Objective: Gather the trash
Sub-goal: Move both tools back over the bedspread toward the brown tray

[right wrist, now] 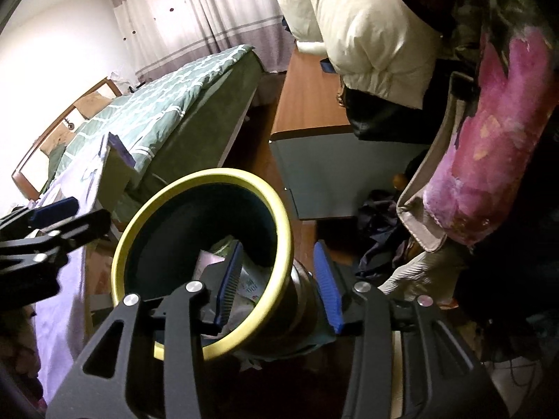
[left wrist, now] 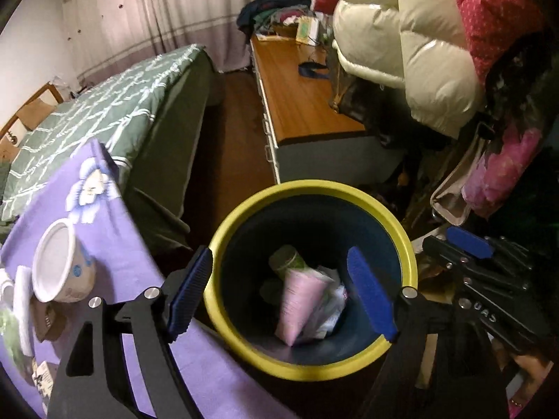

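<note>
Left gripper (left wrist: 279,293) jaws gape empty over the yellow-rimmed bin (left wrist: 314,366) of crumpled wrappers (left wrist: 304,300); right gripper (right wrist: 279,279) straddles its rim.

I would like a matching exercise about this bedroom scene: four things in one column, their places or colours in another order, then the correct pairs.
Things:
1. bin rim
2. white bowl
3. pink packet
4. bed cover

Descriptions:
A. inside the bin
B. green with white lines
C. yellow
D. on the purple cloth

Pairs: 1-C, 2-D, 3-A, 4-B
</note>
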